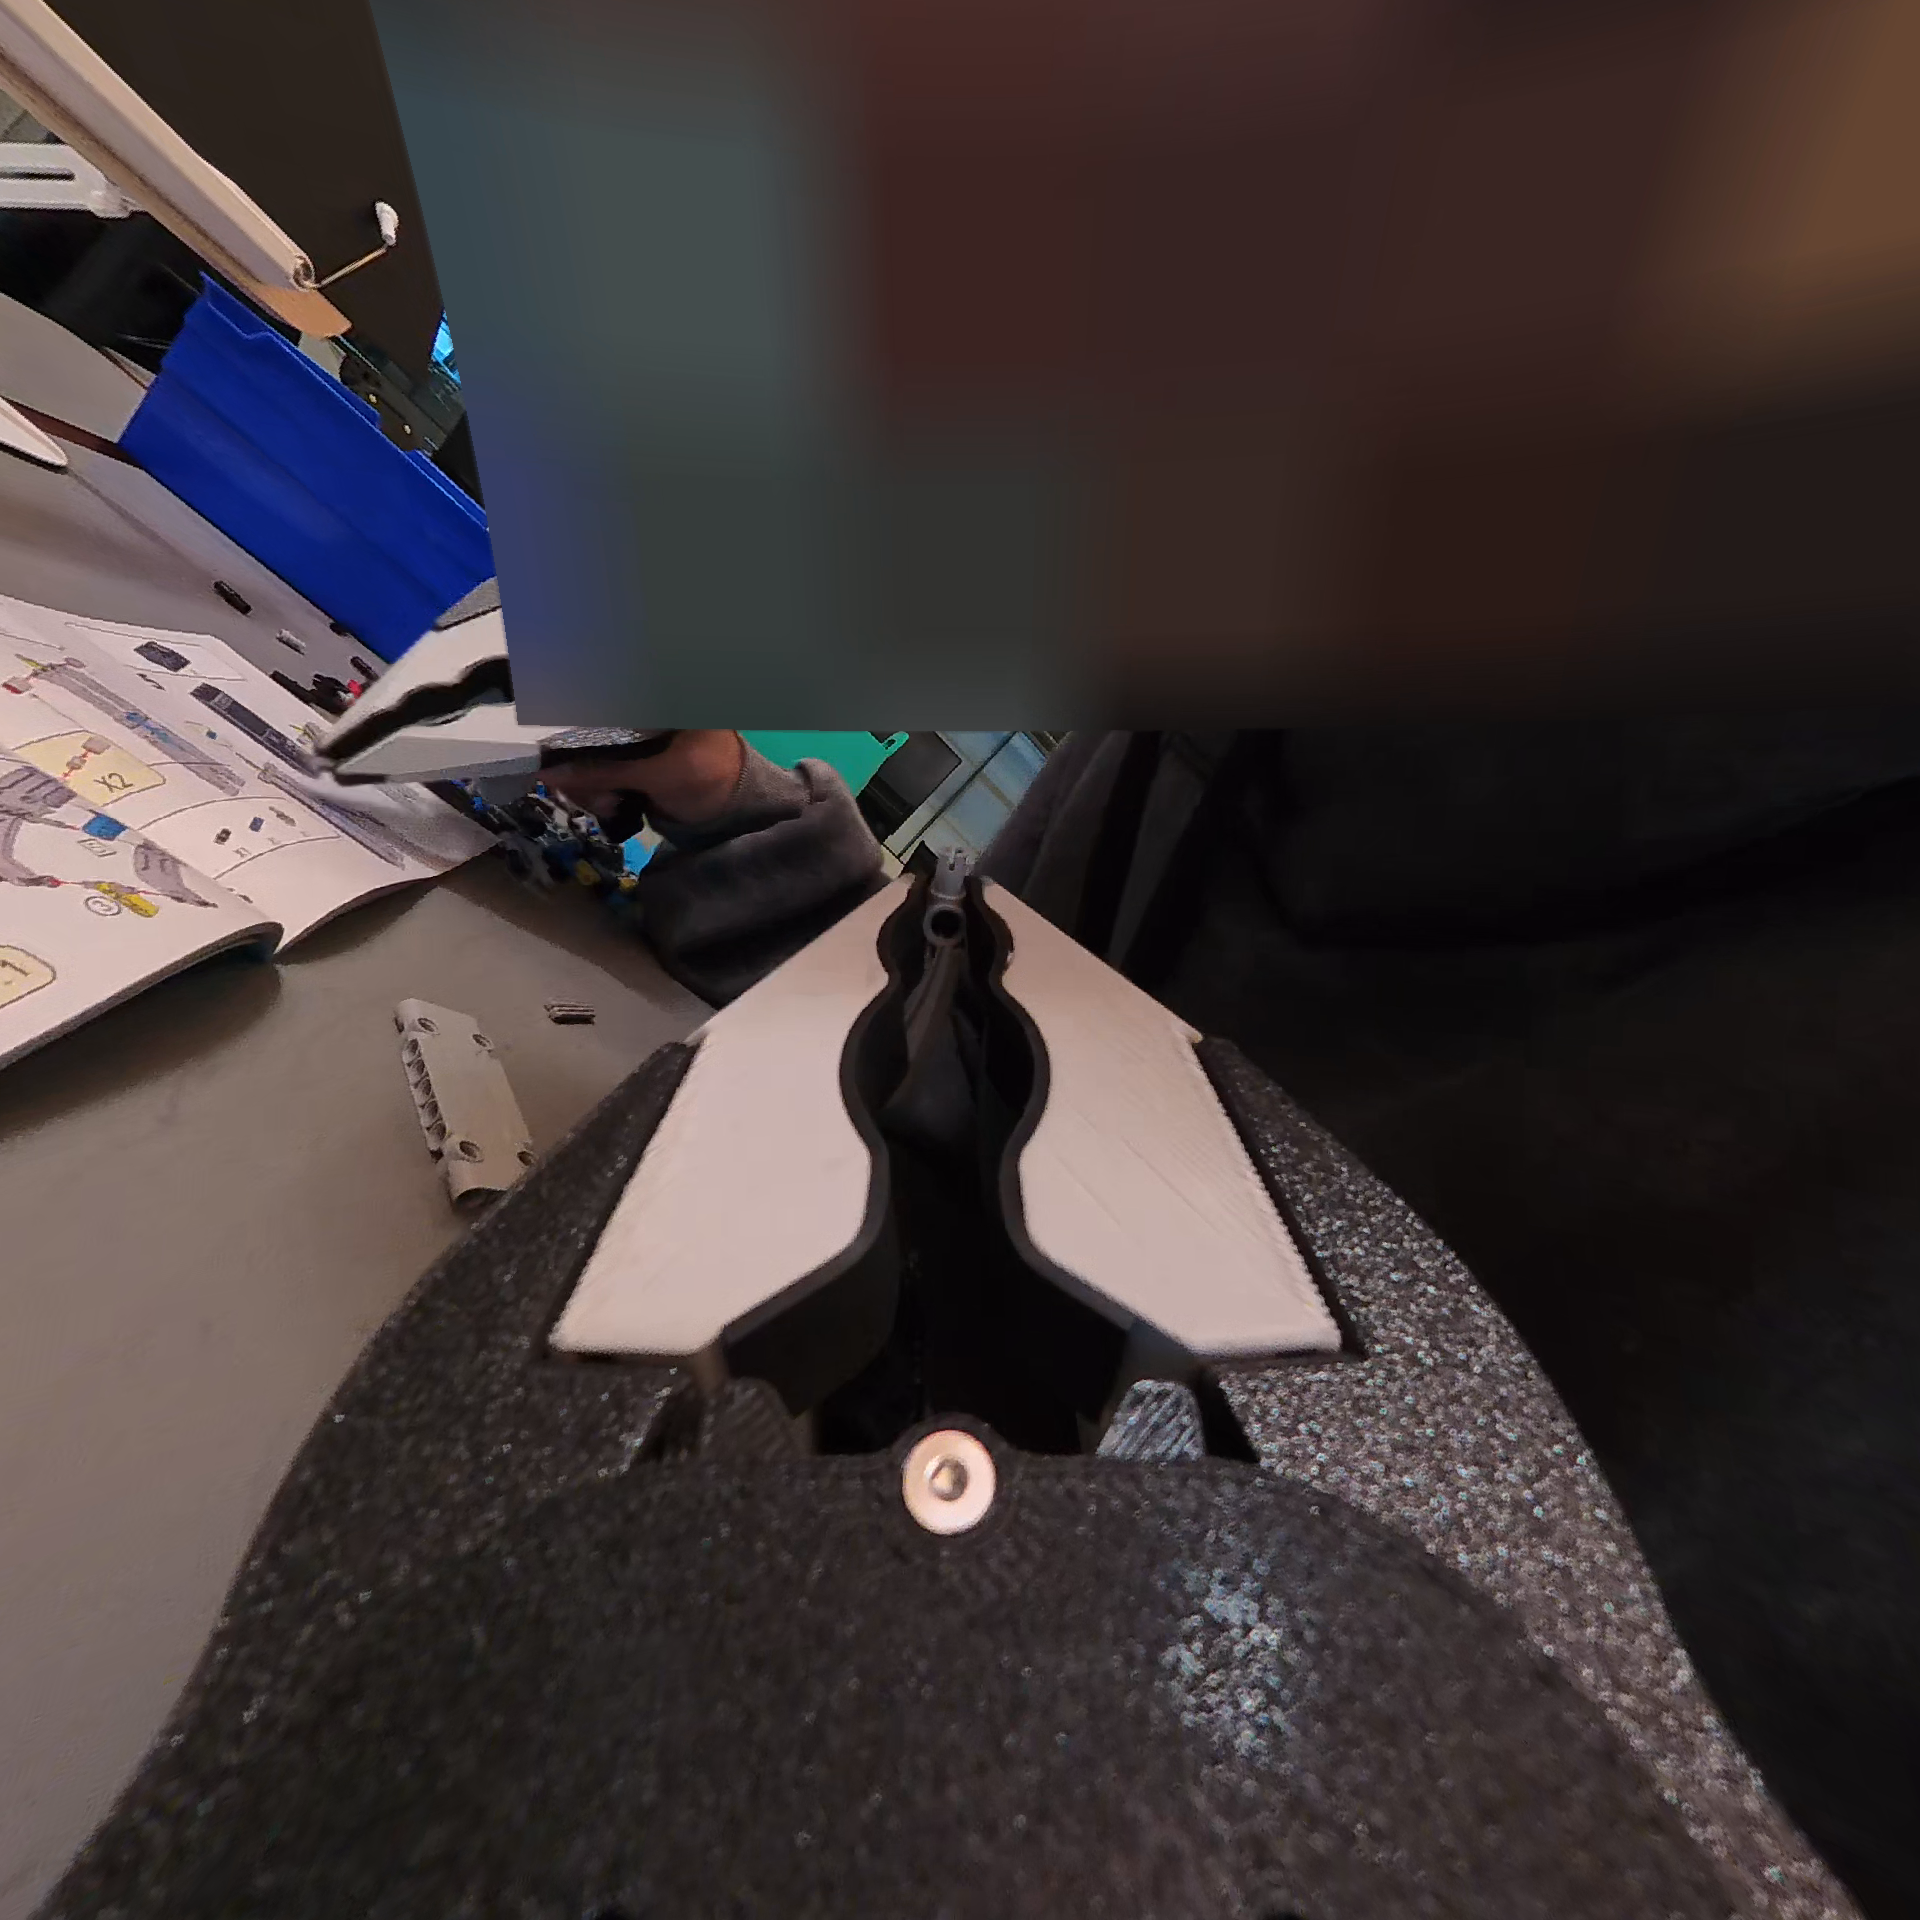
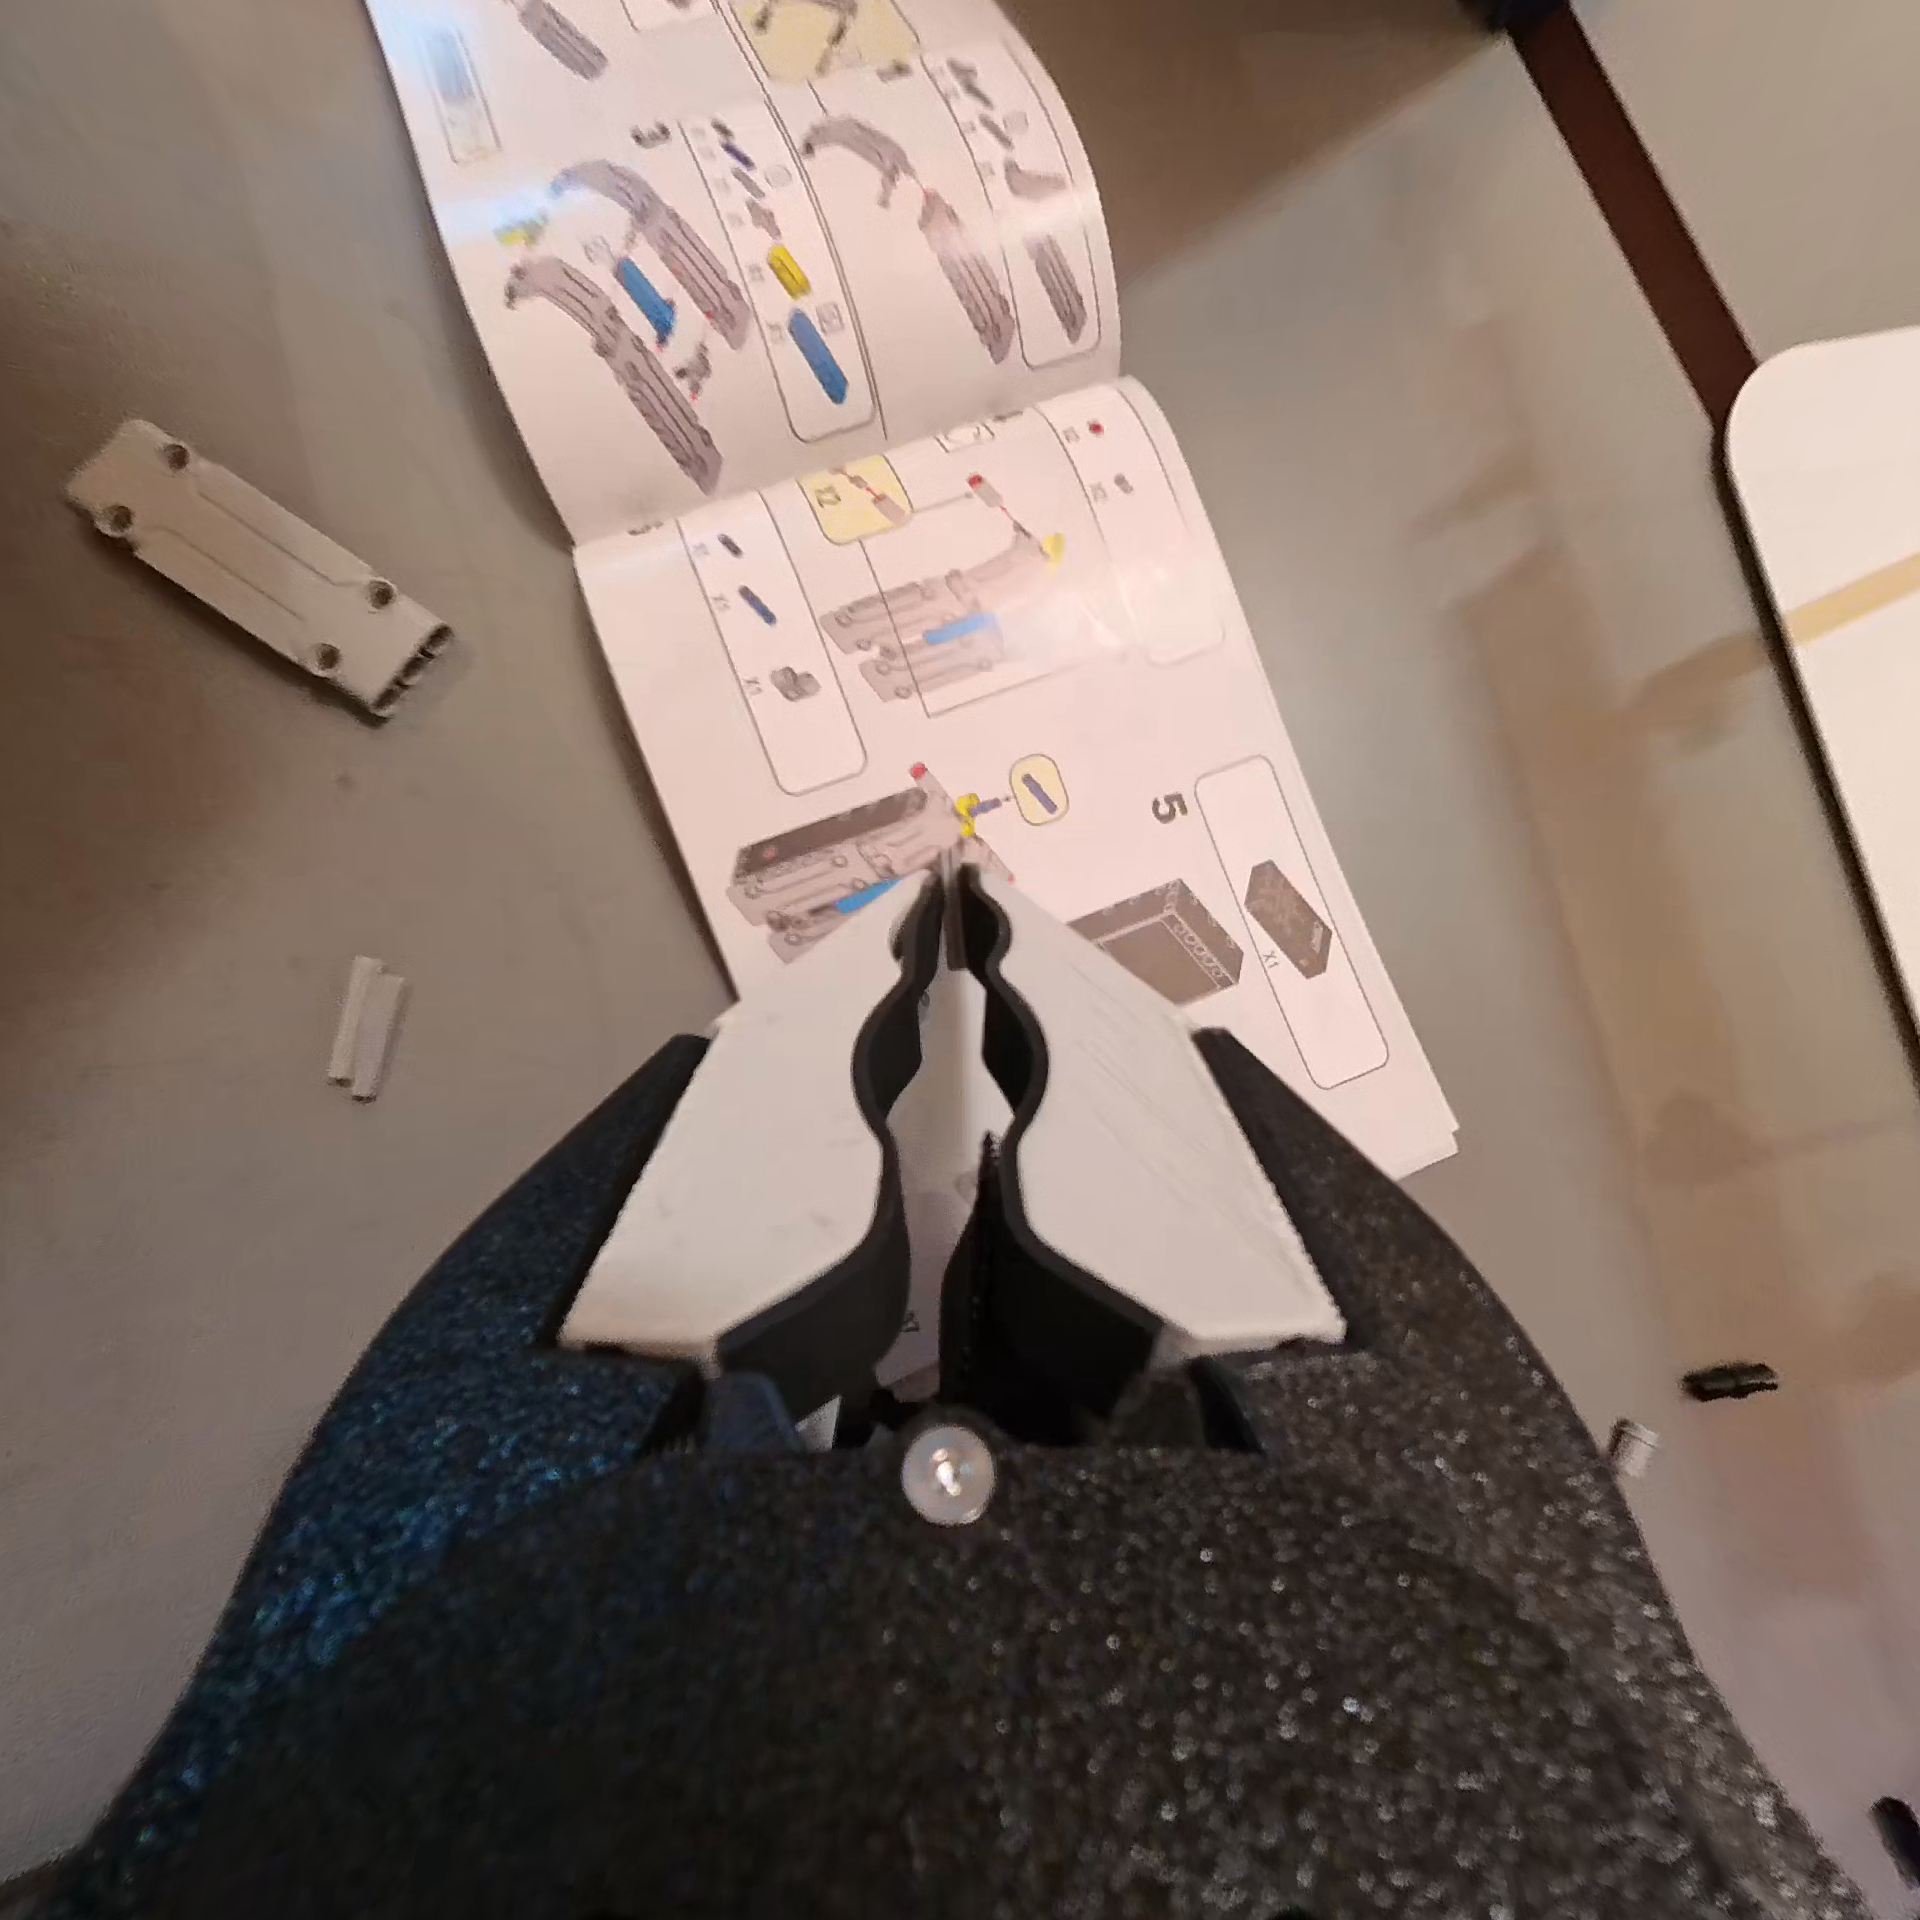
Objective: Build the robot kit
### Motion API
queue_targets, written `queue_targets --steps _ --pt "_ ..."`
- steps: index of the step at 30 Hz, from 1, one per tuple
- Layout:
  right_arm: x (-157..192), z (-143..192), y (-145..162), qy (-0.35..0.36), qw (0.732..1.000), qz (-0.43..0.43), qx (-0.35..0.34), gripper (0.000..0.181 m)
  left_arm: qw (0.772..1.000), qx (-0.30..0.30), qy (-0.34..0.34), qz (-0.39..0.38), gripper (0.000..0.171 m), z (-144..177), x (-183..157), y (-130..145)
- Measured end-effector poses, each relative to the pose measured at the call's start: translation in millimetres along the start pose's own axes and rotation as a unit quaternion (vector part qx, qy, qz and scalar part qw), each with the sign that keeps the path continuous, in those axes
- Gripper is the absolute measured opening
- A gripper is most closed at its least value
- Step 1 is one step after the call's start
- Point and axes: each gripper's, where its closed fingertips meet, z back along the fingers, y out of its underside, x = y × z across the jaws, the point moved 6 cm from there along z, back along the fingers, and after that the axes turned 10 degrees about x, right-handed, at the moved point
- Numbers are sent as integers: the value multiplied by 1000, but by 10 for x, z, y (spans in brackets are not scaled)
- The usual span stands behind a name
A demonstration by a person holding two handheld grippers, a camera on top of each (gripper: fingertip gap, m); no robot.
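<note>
My left gripper (image 1: 948, 883) is shut on a small grey toy-brick connector piece (image 1: 948, 920), held up off the grey table (image 1: 208, 1299). My right gripper (image 2: 948, 894) is shut on what looks like a thin page edge of the open instruction booklet (image 2: 935, 623), its tips over the lower page. In the left wrist view the right gripper (image 1: 332, 750) shows side-on, with its tip at the booklet (image 1: 156, 831). A person's hand and grey sleeve (image 1: 748, 862) hold it.
A light grey brick panel (image 2: 260, 566) lies left of the booklet; it also shows in the left wrist view (image 1: 462, 1101). Small white pieces (image 2: 366, 1029) and a black pin (image 2: 1728, 1380) lie loose. A blue bin (image 1: 301, 457), a part-built model (image 1: 566, 831) and a white board (image 2: 1849, 623) stand about. Across from one pair of fingers to the other is roughly 25 centimeters.
</note>
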Motion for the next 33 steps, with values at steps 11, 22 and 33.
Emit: queue_targets --steps 11,22,33 --pt "560 434 -626 -83 984 29 -157 2 999 -14 -42 -31 5 8 32 -48" --pt "1575 456 -1288 -354 886 -11 -298 2 997 -19 54 -60 6 -56 -213 -56" --pt "1618 518 -1291 -404 861 -31 -308 2 997 7 44 -69 6 -127 -213 0"
